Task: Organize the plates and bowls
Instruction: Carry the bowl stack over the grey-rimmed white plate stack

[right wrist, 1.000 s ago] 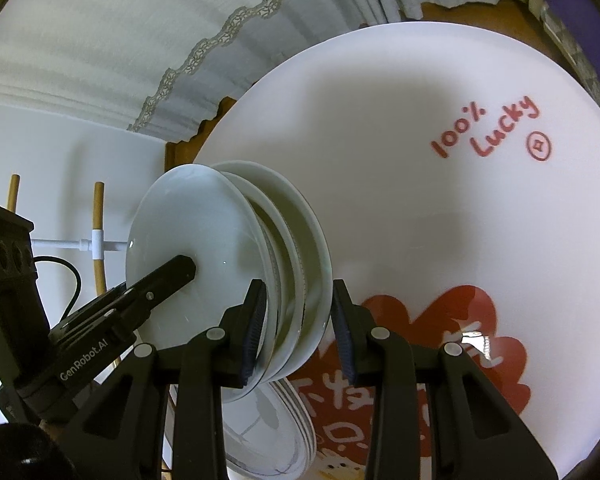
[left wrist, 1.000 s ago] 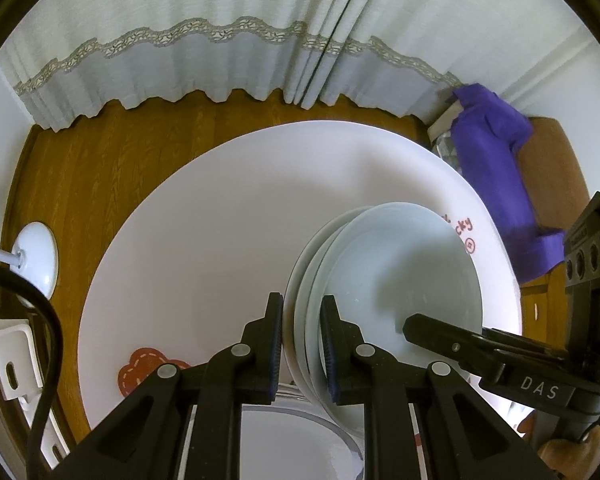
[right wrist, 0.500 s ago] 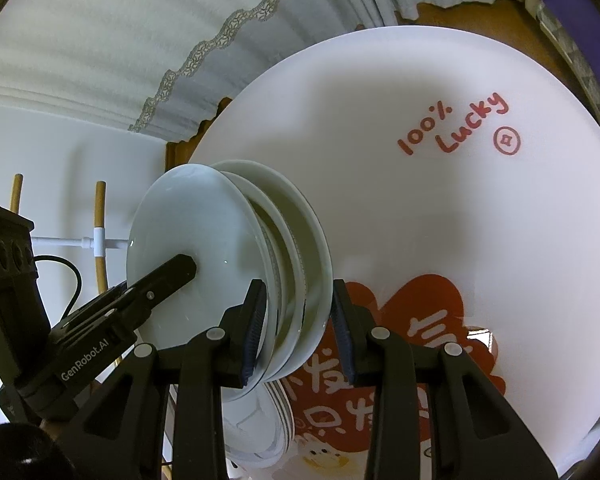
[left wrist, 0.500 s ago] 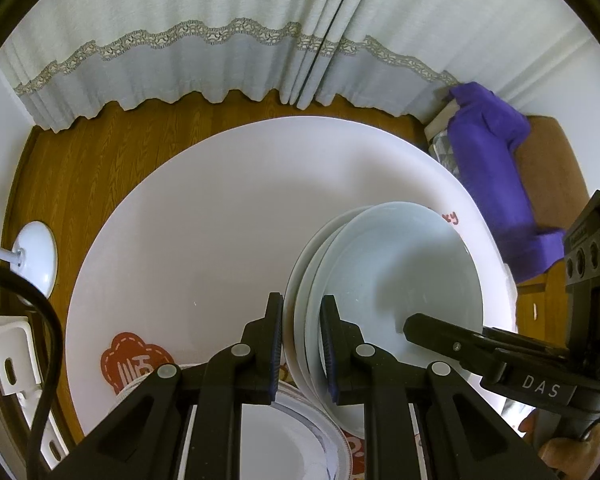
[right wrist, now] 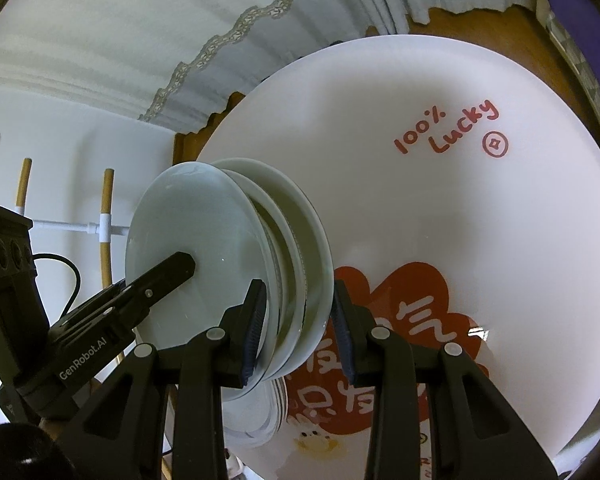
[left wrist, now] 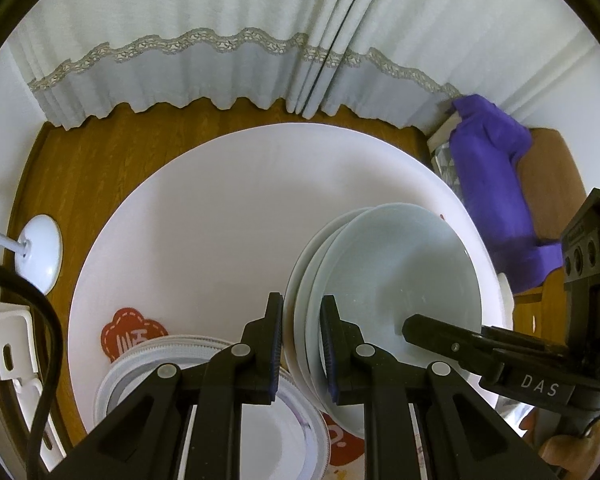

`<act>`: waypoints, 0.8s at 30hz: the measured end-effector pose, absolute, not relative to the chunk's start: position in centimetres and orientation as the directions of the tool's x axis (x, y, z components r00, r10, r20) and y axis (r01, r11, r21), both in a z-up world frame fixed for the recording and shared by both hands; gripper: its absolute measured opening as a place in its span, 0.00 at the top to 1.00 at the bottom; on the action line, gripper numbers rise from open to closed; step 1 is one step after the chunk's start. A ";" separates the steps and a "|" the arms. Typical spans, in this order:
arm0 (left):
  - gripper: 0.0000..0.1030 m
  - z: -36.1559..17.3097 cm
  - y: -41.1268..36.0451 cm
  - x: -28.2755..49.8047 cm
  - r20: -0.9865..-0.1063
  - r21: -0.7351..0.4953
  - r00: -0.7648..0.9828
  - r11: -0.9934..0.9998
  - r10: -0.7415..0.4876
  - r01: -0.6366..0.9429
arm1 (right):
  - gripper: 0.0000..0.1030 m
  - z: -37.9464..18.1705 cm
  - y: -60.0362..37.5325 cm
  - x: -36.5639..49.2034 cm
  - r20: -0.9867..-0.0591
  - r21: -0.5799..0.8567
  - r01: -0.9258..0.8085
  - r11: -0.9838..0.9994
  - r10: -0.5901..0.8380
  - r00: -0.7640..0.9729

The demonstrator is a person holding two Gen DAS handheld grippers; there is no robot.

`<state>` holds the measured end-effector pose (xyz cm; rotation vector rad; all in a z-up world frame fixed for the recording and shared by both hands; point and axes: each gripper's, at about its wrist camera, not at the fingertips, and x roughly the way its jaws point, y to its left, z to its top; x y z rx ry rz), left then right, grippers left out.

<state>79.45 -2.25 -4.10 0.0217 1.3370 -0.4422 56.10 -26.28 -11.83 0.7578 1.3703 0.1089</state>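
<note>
A tilted stack of pale plates [right wrist: 236, 248] is clamped at its rim by both grippers' fingers [left wrist: 277, 336] [right wrist: 256, 320] above a round white tabletop [right wrist: 440, 216] printed "100% Lucky", near other plates [left wrist: 284, 432].

I have the stack of plates [left wrist: 396, 280] on edge above the round table [left wrist: 220, 220], between the left gripper [left wrist: 302, 344] and the right gripper [right wrist: 296, 324]. Below it, on the table, lies another plate pile [left wrist: 204, 396]. Behind the table hangs a curtain [left wrist: 204, 40]; a lamp base [left wrist: 38, 252] stands left.
</note>
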 end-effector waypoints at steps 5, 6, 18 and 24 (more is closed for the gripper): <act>0.87 -2.8 -2.0 77.7 -0.937 -0.231 0.186 0.924 -0.296 0.306 | 0.68 -11.4 -26.0 56.6 -0.838 0.546 0.320 0.774 0.495 0.231; 0.87 -2.5 -1.9 77.3 -0.936 -0.231 0.192 0.925 -0.296 0.302 | 0.68 -11.3 -25.9 56.6 -0.837 0.547 0.311 0.777 0.497 0.230; 0.87 0.4 -0.5 72.9 -0.930 -0.224 0.233 0.940 -0.285 0.257 | 0.68 -10.1 -24.8 56.4 -0.830 0.555 0.235 0.798 0.514 0.215; 0.87 1.6 0.1 71.0 -0.930 -0.220 0.244 0.948 -0.275 0.231 | 0.68 -9.5 -24.2 55.6 -0.831 0.554 0.208 0.806 0.520 0.197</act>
